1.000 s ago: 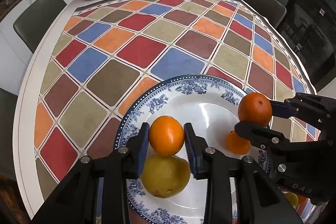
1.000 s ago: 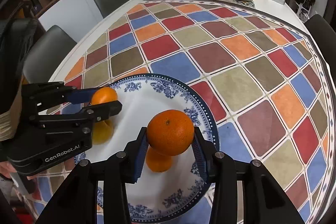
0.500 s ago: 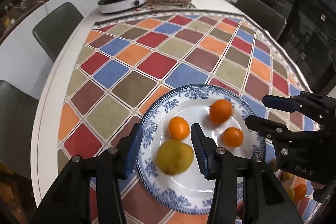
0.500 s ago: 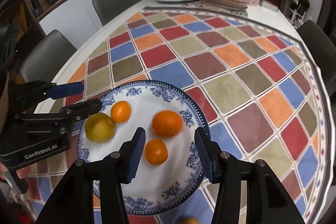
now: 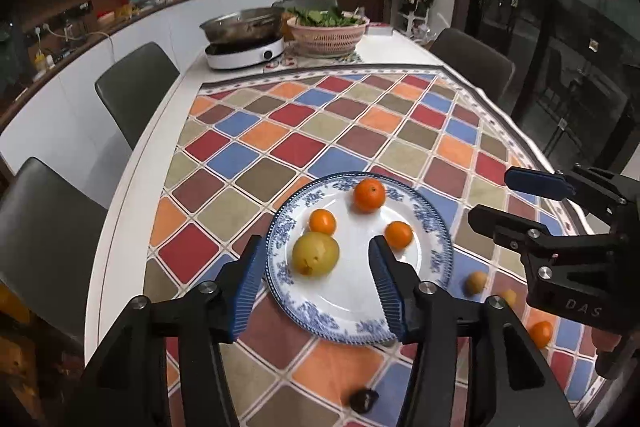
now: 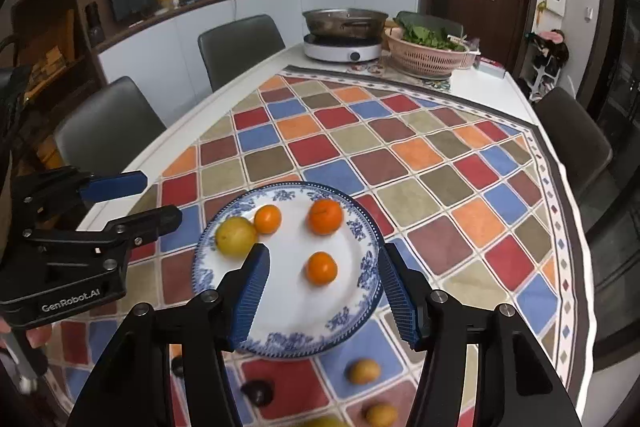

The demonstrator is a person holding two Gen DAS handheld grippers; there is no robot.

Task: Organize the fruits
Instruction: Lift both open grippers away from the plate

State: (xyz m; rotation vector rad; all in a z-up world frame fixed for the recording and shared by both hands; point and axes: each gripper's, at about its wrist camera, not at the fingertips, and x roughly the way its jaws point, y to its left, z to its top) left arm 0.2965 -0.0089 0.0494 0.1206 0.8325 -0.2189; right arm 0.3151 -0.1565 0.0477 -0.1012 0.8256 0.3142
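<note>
A blue-and-white plate (image 5: 434, 223) (image 6: 364, 235) on the chequered cloth holds three oranges (image 5: 369, 195) (image 6: 325, 216) and a yellow pear (image 5: 315, 254) (image 6: 235, 237). My left gripper (image 5: 316, 287) is open and empty, raised above the plate's near edge; it also shows at the left of the right wrist view (image 6: 132, 199). My right gripper (image 6: 322, 297) is open and empty above the plate; it also shows at the right of the left wrist view (image 5: 504, 199).
Loose fruit lies on the cloth near the plate: small yellow fruits (image 5: 475, 281) (image 6: 363, 371), an orange (image 5: 540, 333) and a dark fruit (image 5: 362, 399) (image 6: 258, 391). A hotpot cooker (image 5: 244, 43) and a pink basket of greens (image 5: 328, 33) stand at the far end. Chairs (image 5: 136, 87) surround the table.
Both grippers opened, left their oranges on the plate, and pulled back and up. The plate now looks smaller and farther away.
</note>
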